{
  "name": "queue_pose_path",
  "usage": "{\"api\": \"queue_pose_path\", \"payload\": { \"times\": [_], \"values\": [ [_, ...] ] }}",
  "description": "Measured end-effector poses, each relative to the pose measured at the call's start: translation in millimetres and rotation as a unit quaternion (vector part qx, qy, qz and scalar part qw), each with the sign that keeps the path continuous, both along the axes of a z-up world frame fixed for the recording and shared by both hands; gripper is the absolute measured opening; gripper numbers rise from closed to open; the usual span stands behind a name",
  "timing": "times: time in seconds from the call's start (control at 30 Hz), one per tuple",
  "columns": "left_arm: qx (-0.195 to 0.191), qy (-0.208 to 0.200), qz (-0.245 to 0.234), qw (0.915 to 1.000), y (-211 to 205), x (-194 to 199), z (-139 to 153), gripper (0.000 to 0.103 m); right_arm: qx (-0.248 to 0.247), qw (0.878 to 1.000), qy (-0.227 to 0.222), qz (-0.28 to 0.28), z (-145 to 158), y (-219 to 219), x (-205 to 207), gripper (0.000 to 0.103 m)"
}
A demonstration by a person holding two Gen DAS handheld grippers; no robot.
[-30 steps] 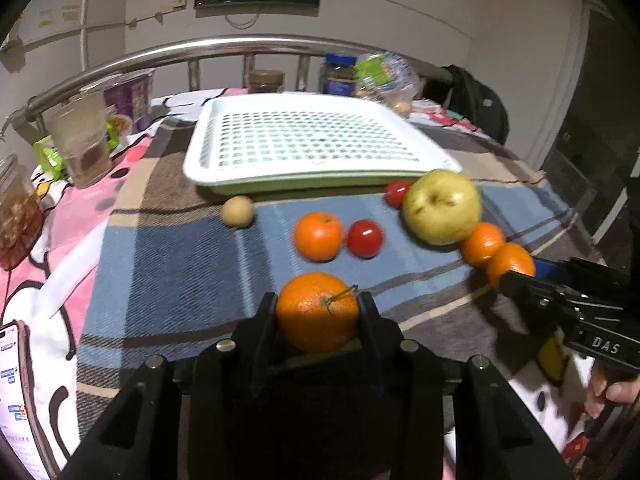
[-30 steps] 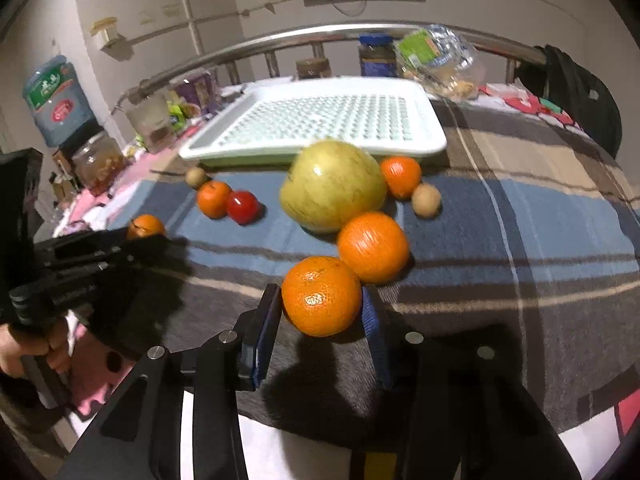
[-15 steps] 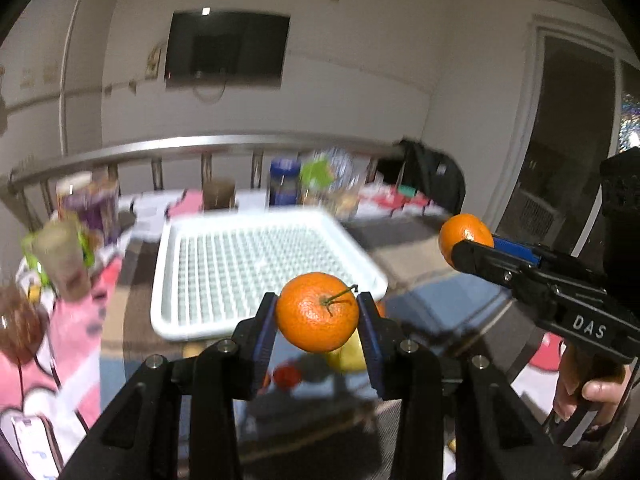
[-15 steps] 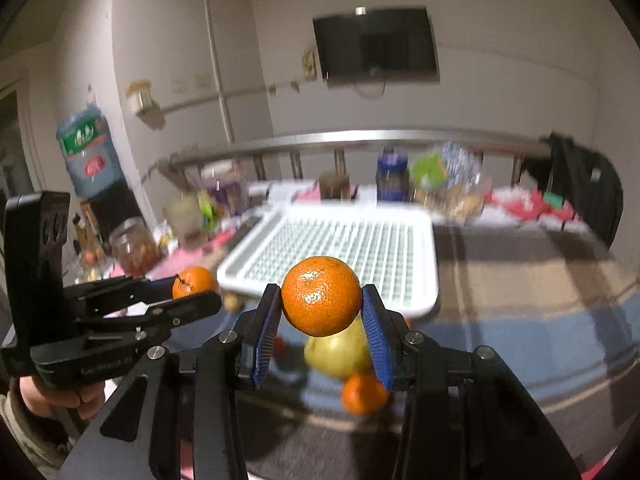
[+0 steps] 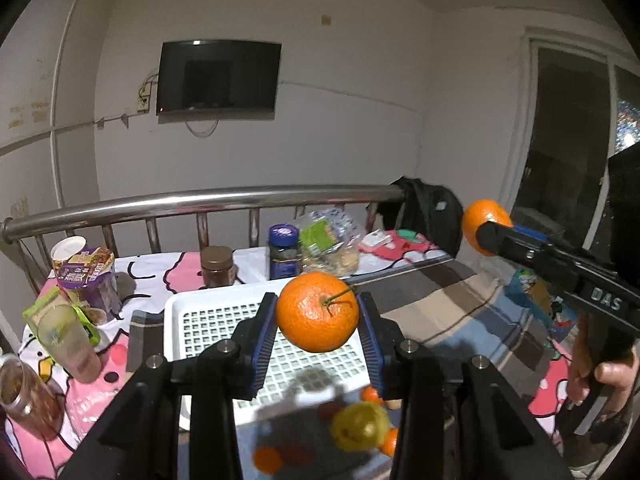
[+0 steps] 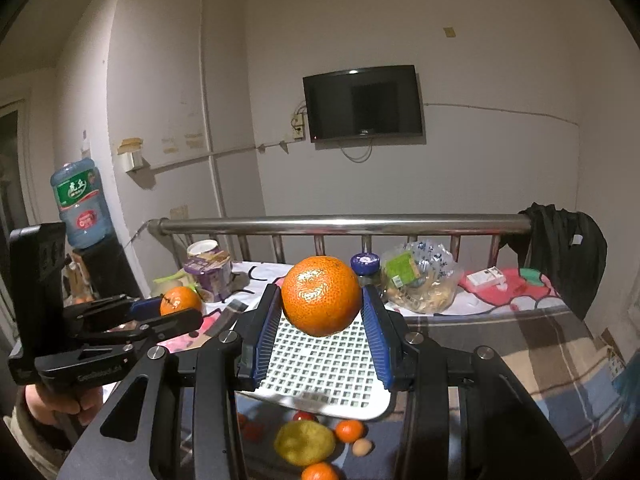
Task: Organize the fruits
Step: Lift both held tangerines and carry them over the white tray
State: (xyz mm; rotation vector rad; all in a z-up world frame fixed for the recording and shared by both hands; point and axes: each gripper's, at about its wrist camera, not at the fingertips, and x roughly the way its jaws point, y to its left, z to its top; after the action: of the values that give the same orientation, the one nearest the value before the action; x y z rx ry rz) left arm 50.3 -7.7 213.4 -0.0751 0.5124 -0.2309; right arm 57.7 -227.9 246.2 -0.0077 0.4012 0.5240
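1. The left gripper [image 5: 318, 322] is closed on a round orange mandarin with a thin green stem [image 5: 317, 312], its blue pads pressed to both sides of the fruit, held in the air above the white perforated plastic tray [image 5: 208, 320].
2. The right gripper [image 6: 322, 316] likewise clamps a second round orange mandarin [image 6: 321, 295] above that tray.
3. Just in front of the tray, on the plaid blanket [image 6: 520, 344], lie a yellow-green pear [image 6: 304, 442], small oranges, red tomatoes and a small brown fruit.
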Motion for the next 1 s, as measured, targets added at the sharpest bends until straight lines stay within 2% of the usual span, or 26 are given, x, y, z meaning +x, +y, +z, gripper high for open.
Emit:
{"api": "queue_pose_path", "payload": {
  "times": [0.1, 0.27, 0.5, 0.67, 0.83, 1.0],
  "values": [
    [0.015, 0.018, 0.017, 0.9996, 3.0, 23.2, -4.2, 0.042, -0.01, 1.0, 0.017, -0.003, -4.6, 11.2, 24.2, 0.04],
    [0.023, 0.071, 0.039, 0.9964, 11.5, 72.7, -30.3, 0.042, -0.032, 0.997, 0.073, -0.003, -30.6, 37.4, 76.8, 0.039],
    [0.032, 0.15, 0.063, 0.986, 19.0, 133.4, -88.5, 0.042, -0.068, 0.985, 0.16, -0.011, -94.2, 70.2, 157.9, 0.04],
    [0.009, 0.195, 0.077, 0.9778, 31.1, 165.6, -127.6, 0.042, -0.077, 0.97, 0.231, -0.024, -145.8, 81.4, 207.6, 0.04],
    [0.001, 0.232, 0.088, 0.9687, 38.6, 186.4, -161.1, 0.042, -0.092, 0.956, 0.277, -0.027, -180.8, 90.5, 233.9, 0.04],
    [0.005, 0.252, 0.092, 0.9633, 38.0, 196.5, -182.9, 0.042, -0.119, 0.949, 0.29, -0.03, -202.2, 102.0, 243.4, 0.04]
  ]
}}
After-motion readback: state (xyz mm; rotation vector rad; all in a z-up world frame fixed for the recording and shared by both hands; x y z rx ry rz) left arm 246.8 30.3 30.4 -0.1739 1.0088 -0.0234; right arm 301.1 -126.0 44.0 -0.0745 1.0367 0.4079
